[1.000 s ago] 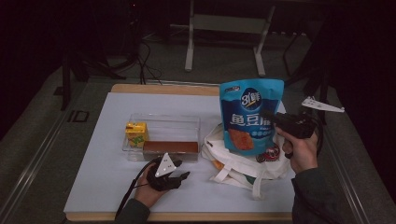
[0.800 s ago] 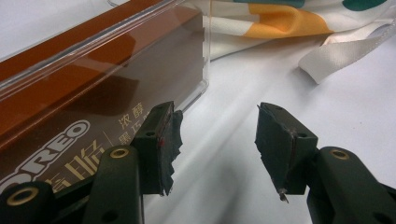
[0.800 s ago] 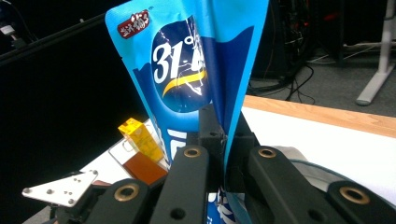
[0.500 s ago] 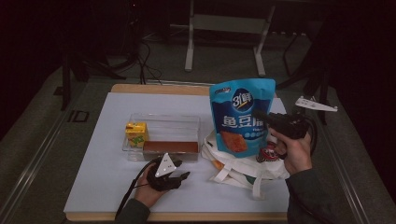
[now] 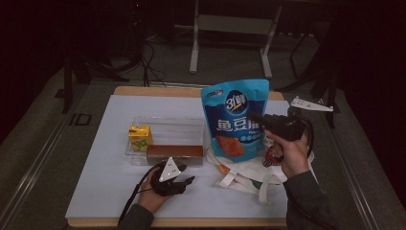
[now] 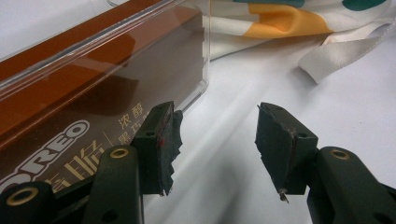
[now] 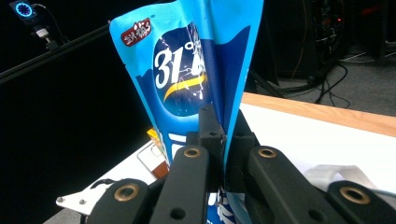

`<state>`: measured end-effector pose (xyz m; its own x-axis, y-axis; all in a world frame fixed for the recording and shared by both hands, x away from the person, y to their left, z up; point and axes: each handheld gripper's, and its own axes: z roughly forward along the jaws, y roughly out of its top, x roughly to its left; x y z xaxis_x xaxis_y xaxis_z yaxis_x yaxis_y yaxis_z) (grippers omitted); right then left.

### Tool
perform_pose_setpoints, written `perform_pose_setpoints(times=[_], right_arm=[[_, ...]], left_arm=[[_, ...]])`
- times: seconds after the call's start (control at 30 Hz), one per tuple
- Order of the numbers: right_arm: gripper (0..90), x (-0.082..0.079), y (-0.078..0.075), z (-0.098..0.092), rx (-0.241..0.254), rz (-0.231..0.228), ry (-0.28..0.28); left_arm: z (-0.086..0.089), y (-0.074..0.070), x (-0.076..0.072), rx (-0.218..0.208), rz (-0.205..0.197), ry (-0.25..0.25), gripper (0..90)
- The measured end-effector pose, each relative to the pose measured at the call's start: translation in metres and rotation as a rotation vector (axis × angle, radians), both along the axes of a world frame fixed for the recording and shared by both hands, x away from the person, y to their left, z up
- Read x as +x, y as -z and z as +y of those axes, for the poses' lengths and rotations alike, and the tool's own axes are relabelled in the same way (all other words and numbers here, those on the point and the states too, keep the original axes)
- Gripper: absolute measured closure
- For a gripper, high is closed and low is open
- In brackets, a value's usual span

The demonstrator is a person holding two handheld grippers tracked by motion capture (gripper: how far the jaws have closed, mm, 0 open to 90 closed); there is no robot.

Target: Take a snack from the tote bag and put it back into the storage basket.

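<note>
Since the earlier frame the blue snack bag (image 5: 235, 120) has travelled left, from over the white tote bag (image 5: 246, 175) toward the clear plastic bin (image 5: 167, 127). It hangs upright above the white table (image 5: 95, 191), between bin and tote, its right edge clamped tight in the right gripper (image 7: 223, 140). The bin holds a brown Oreo box (image 6: 93, 88) at its near wall and a yellow juice carton (image 5: 140, 137) at its left end. Near the table's front edge, the left gripper (image 6: 217, 140) rests with jaws parted around nothing, just beside the bin's corner.
</note>
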<state>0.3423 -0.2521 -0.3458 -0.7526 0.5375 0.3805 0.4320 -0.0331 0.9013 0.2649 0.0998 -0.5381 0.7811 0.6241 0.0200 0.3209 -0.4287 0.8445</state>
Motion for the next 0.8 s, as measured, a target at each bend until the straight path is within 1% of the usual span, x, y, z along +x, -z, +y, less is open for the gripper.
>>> perform_pose_setpoints(times=[0.2, 0.5, 0.8], right_arm=[[88.8, 0.002, -0.004, 0.015, -0.007, -0.008, -0.021], [88.8, 0.005, -0.01, 0.035, 0.005, -0.015, -0.049], [88.8, 0.016, -0.013, 0.057, 0.023, -0.006, -0.059]], left_arm=[[0.0, 0.0, 0.0, 0.001, -0.002, -0.002, 47.9], [0.0, 0.0, 0.0, 0.002, -0.002, -0.001, 47.9], [0.0, 0.0, 0.0, 0.001, -0.003, 0.0, 47.8]])
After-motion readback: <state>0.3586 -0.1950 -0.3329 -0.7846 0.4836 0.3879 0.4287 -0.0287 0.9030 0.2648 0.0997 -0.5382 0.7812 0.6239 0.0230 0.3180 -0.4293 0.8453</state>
